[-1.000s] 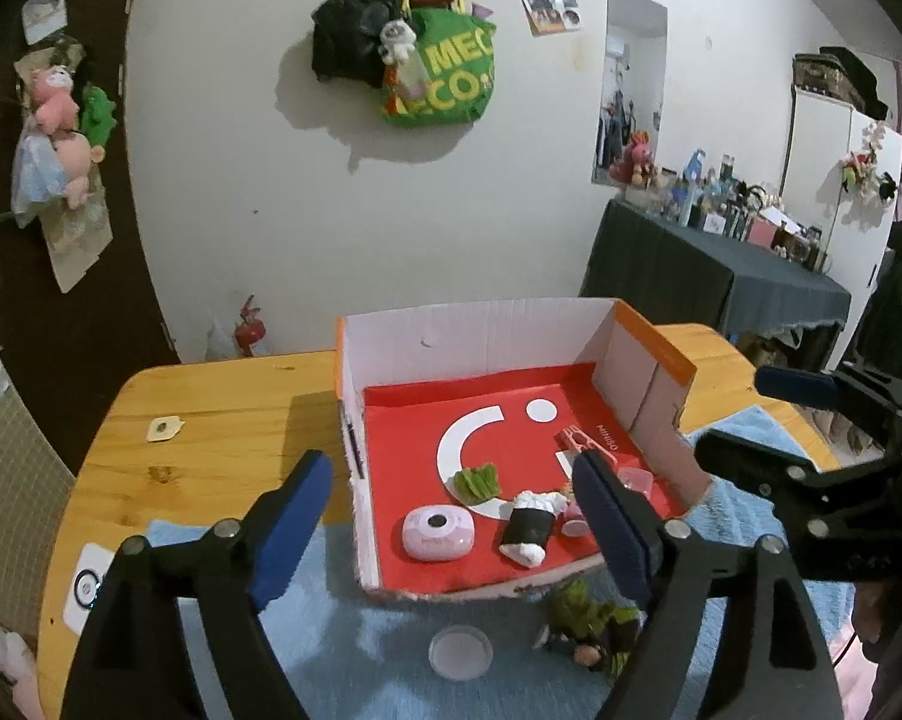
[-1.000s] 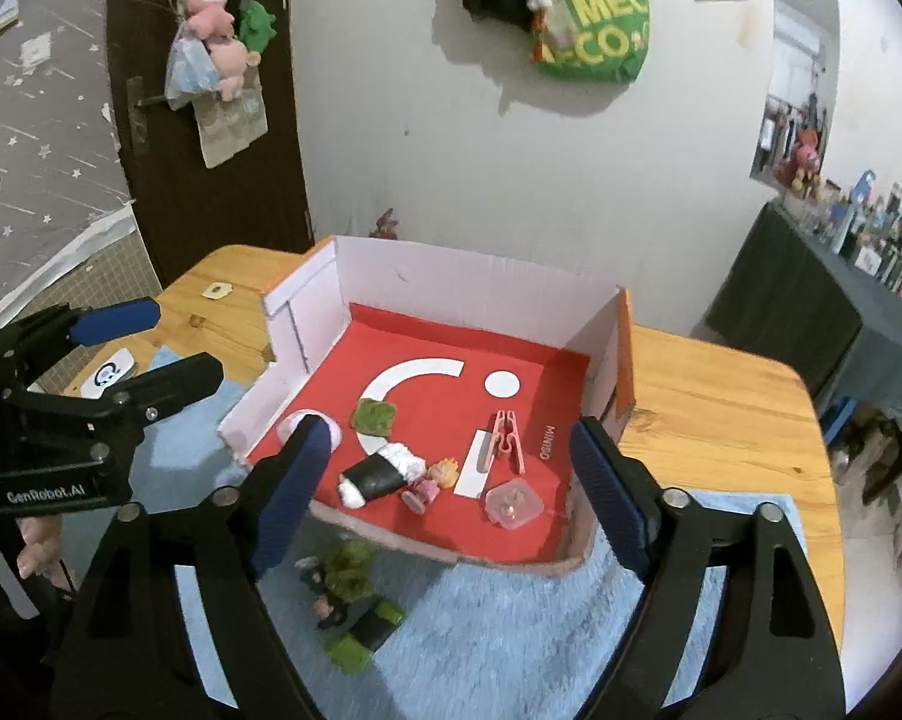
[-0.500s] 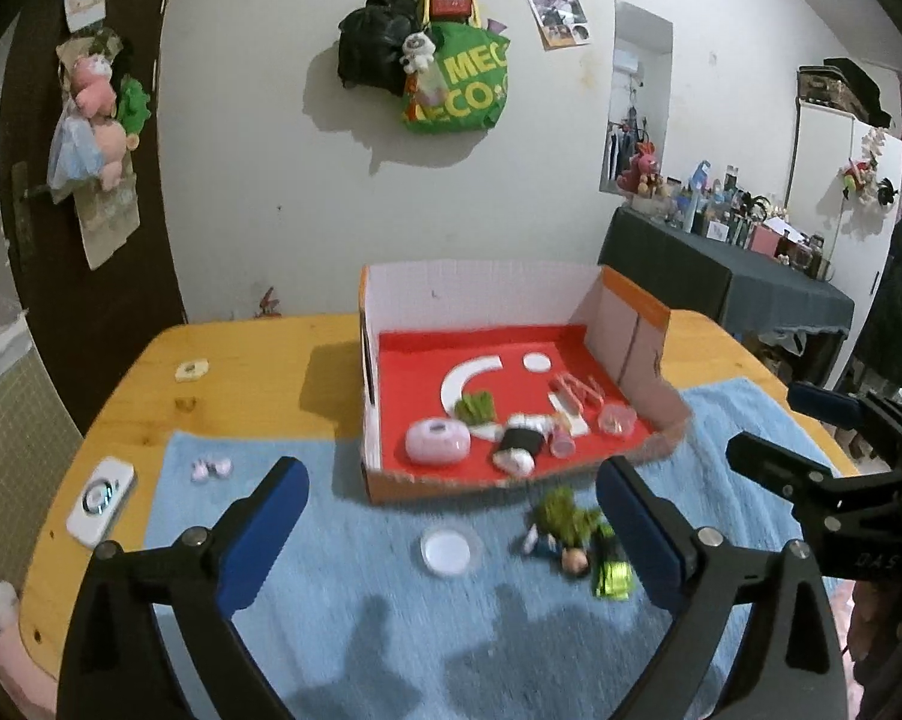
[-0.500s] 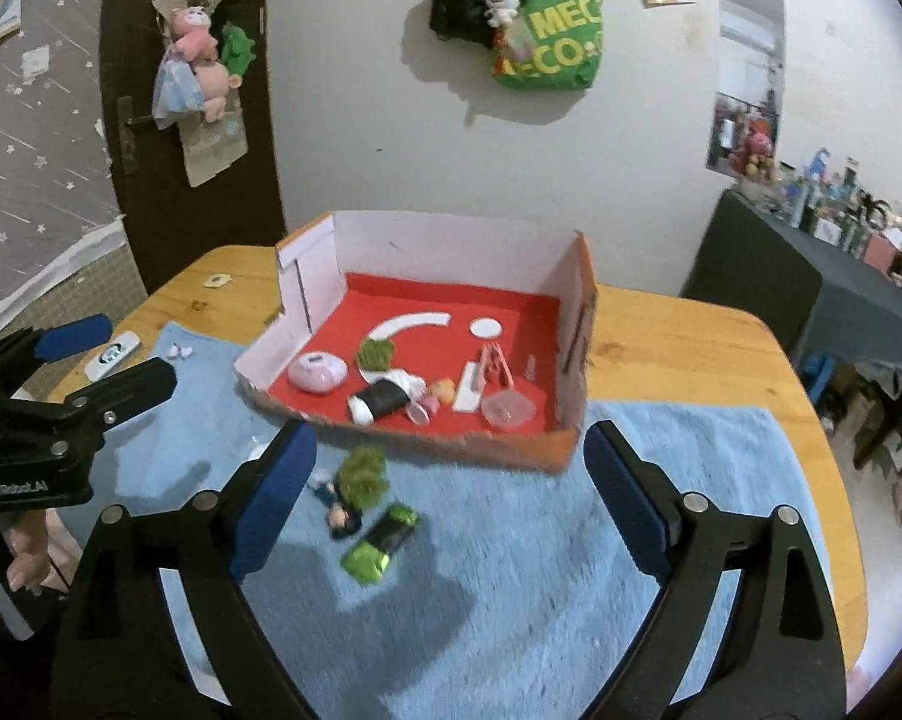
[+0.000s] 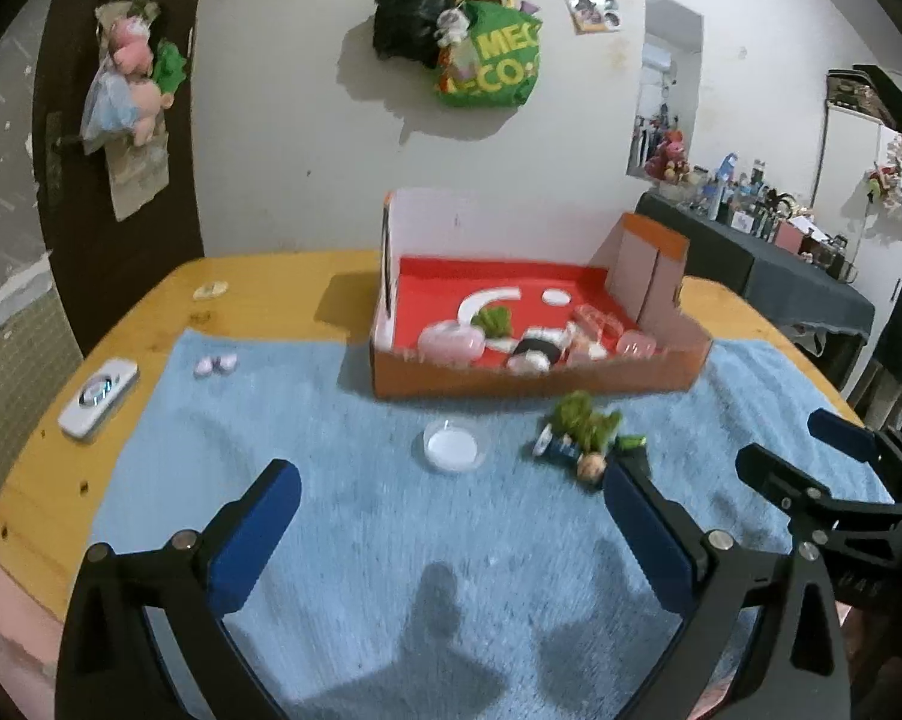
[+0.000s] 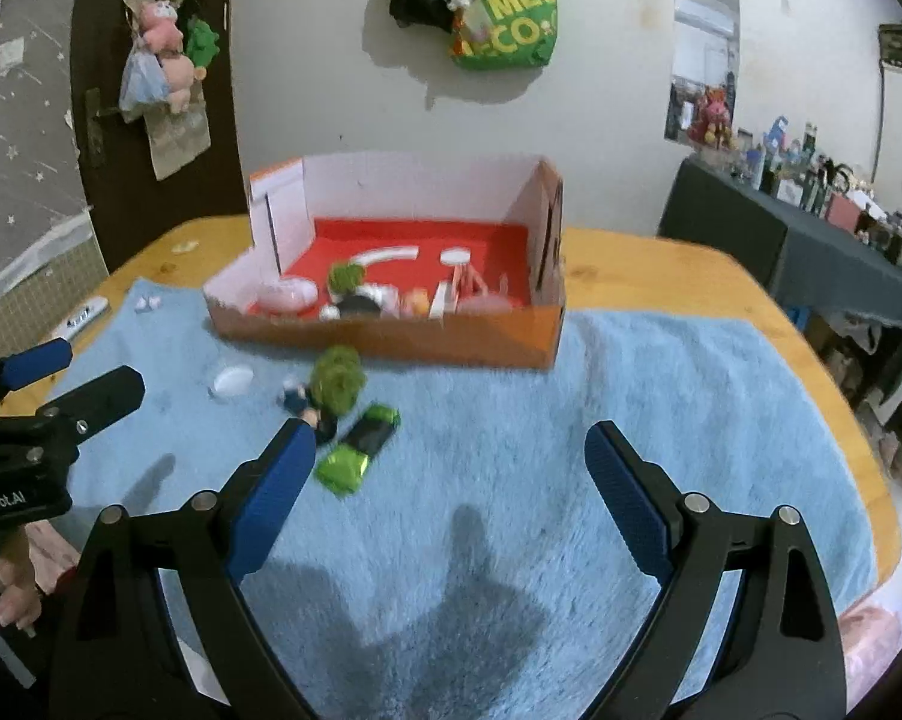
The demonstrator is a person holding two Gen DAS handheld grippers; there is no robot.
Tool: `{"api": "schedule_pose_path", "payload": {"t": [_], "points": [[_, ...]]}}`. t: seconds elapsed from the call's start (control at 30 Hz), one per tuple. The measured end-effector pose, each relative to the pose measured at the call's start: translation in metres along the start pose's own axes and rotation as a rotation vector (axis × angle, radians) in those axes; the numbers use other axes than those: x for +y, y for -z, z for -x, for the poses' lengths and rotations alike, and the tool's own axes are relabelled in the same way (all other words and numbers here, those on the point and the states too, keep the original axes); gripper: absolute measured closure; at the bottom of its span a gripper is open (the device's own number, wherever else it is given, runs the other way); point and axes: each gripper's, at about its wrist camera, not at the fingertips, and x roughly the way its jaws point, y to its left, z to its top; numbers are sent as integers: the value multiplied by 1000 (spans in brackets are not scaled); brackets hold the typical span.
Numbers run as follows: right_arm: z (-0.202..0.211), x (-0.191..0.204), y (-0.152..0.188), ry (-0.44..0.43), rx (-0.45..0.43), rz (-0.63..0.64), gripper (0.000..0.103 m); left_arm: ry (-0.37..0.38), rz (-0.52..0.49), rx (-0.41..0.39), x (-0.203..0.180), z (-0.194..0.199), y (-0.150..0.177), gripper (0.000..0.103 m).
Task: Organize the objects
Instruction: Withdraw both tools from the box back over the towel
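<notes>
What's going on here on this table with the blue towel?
A person is tidying small items into an open orange cardboard box on a fluffy blue towel. Both claws, left and right, hover above the towel holding nothing; their jaws have just been opening. Several trinkets already lie in the box. A green-haired doll, a green and black packet and a clear round lid still lie outside it.

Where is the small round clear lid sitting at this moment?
The clear lid lies flat on the blue mat, just in front of the orange box and left of the green-haired doll; in the right wrist view it shows left of the doll.
</notes>
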Motion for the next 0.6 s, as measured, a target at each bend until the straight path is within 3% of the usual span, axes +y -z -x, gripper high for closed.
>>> {"api": "schedule_pose_path", "payload": {"t": [0.6], "points": [[-44, 23, 14, -47, 108, 30, 11, -27, 29, 103, 15, -34, 14, 0]]}}
